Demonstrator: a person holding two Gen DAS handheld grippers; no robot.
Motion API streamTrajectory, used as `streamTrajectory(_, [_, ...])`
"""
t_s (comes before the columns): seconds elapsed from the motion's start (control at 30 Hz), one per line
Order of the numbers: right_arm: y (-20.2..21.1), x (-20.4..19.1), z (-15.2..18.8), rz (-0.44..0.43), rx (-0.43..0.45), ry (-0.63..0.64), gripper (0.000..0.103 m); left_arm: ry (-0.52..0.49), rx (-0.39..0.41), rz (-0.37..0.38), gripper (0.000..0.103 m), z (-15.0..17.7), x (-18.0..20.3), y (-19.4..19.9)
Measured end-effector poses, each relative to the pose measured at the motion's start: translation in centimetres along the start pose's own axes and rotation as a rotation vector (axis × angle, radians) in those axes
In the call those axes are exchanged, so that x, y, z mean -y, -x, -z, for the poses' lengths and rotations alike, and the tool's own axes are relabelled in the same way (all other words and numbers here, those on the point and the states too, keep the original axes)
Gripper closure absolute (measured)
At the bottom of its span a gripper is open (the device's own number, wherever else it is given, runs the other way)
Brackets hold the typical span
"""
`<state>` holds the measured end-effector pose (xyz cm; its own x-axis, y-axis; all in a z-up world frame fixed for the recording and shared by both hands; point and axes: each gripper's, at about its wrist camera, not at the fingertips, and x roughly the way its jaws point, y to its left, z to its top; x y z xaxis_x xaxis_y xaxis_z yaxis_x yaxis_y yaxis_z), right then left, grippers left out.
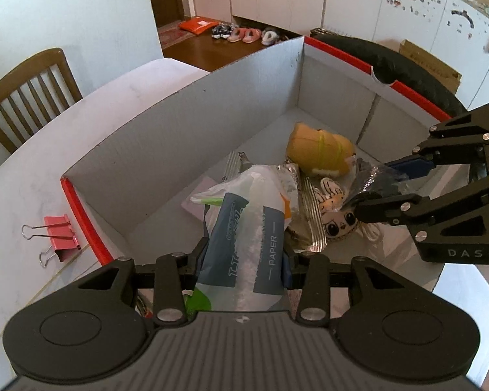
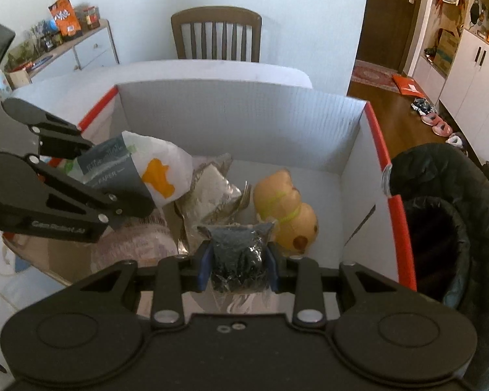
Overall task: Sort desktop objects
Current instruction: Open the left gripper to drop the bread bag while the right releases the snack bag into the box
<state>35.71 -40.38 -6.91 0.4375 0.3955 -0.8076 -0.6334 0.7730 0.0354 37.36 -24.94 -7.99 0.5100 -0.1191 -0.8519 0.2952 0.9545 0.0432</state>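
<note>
Left hand-held gripper (image 1: 244,260): clenched on a tissue pack (image 1: 244,241) printed "PAPER", held above the box.
Right hand-held gripper (image 2: 238,265): grasped a dark wrapped packet (image 2: 238,254) between its blue pads, over the box's near side.
Box (image 1: 179,123): white, red-rimmed, on the bench (image 1: 26,176), below both hand-held grippers.
Yellow plush toy (image 2: 287,215): lay inside, beyond the right hand-held gripper's tips.
Pink binder clip (image 1: 62,238): on the bench, left of the left hand-held gripper, outside the box.

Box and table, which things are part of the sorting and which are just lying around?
Part of the job:
tissue pack in left gripper
black packet in right gripper
box
yellow plush

Lying about:
chair
slippers
</note>
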Motion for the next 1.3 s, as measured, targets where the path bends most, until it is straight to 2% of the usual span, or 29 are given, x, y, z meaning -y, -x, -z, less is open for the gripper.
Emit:
streamTrajectory(0.17, [-0.5,0.0,0.1,-0.001,-0.010,0.000,0.069,-0.003,-0.013,0.013,0.054,0.0,0.2,0.0])
streamTrajectory(0.3, [-0.6,0.2,0.1,-0.004,-0.016,-0.009,0.067,-0.004,-0.020,0.037,0.041,0.0,0.5,-0.1])
streamTrajectory(0.4, [-0.6,0.3,0.1,0.000,-0.018,-0.015,0.065,-0.002,-0.022,0.035,0.039,0.3,0.7,0.0])
streamTrajectory(0.47, [-0.5,0.4,0.2,0.004,-0.012,-0.018,0.061,0.000,-0.021,0.036,0.039,0.4,0.7,0.1])
streamTrajectory(0.53, [-0.2,0.6,0.3,0.010,-0.002,-0.020,0.051,0.011,-0.017,0.042,0.038,0.5,0.6,0.2])
streamTrajectory(0.63, [0.4,0.7,0.4,0.011,0.016,-0.024,0.042,0.044,-0.006,0.057,0.038,0.5,0.1,0.6])
streamTrajectory(0.8, [1.2,0.8,0.3,-0.001,0.036,-0.028,0.034,0.085,0.017,0.088,0.038,0.7,-0.4,1.3])
streamTrajectory(0.97, [2.4,0.4,0.1,-0.026,0.078,-0.010,0.025,0.080,0.038,0.091,0.038,1.0,-0.1,2.1])
streamTrajectory(1.17, [4.1,0.3,0.0,-0.049,0.133,0.002,0.013,0.122,0.060,0.104,0.037,1.2,0.2,3.1])
streamTrajectory(1.3, [5.2,0.6,0.1,-0.057,0.166,-0.026,0.011,0.119,0.074,0.096,0.030,1.7,0.5,3.5])
